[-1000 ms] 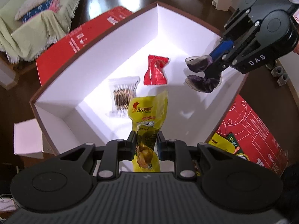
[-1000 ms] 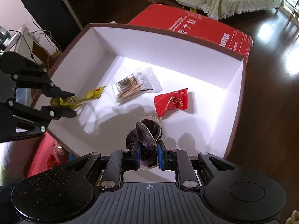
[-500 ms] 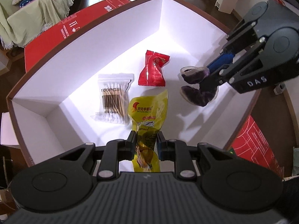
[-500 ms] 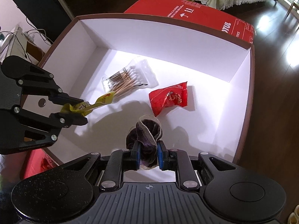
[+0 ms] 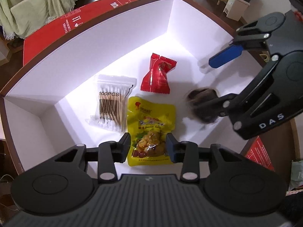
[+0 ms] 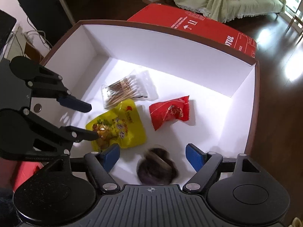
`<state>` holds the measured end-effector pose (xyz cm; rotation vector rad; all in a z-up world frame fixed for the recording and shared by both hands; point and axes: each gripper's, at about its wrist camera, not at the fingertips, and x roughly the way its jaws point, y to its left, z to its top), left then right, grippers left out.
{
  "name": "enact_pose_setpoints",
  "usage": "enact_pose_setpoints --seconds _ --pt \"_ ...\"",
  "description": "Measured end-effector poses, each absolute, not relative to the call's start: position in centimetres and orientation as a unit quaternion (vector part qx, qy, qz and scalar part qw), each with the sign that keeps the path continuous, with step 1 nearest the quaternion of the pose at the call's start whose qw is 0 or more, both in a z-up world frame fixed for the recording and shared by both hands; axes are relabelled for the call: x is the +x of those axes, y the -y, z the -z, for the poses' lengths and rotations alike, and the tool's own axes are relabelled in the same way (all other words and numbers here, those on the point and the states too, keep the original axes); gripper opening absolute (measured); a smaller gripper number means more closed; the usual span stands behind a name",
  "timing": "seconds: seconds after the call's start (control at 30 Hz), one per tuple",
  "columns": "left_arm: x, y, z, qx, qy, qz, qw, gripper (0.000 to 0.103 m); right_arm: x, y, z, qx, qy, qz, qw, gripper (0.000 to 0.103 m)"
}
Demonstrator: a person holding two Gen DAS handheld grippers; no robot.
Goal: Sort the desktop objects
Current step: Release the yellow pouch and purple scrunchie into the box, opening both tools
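With both my left gripper (image 5: 148, 147) and right gripper (image 6: 153, 157) spread wide over the white box (image 5: 113, 43), the yellow snack pouch (image 5: 151, 130) and dark hair scrunchie (image 6: 157, 168) lie loose inside, so I could snag either withdrawing.

Left wrist view: mounted behind the left gripper (image 5: 148, 146), looking steeply down and close into the white box (image 5: 113, 43), sofa (image 5: 37, 1) far left. Right wrist view: mounted behind the right gripper (image 6: 153, 158), equally near, tilted down into the same box, sofa far right. Shared by both: box floor with cotton swab bag (image 5: 113, 104), red candy wrapper (image 5: 158, 75), yellow snack pouch (image 5: 150, 132), dark fuzzy object (image 6: 157, 168), red carton (image 6: 198, 24) beyond the far wall, plus each other's gripper.
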<state>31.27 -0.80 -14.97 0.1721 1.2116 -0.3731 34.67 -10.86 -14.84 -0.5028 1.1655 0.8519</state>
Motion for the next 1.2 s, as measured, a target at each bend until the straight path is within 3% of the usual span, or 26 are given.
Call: enact_pose_setpoints --seconds 0.7,0.93,1.2 --pt "29.4 0.4 12.9 0.092 -0.563 0.134 0.81 0.039 33.5 12.5 14.0 -0.198 -0.543 -0.372 0.726 0.08" --pt "28.3 0.2 11.4 0.103 -0.556 0.101 0.818 0.057 32.5 13.3 12.7 -0.178 -0.529 -0.362 0.746 0.08" --pt "26.8 0.4 9.6 0.106 -0.542 0.083 0.83 0.064 30.9 14.1 11.1 -0.152 -0.518 -0.353 0.764 0.08"
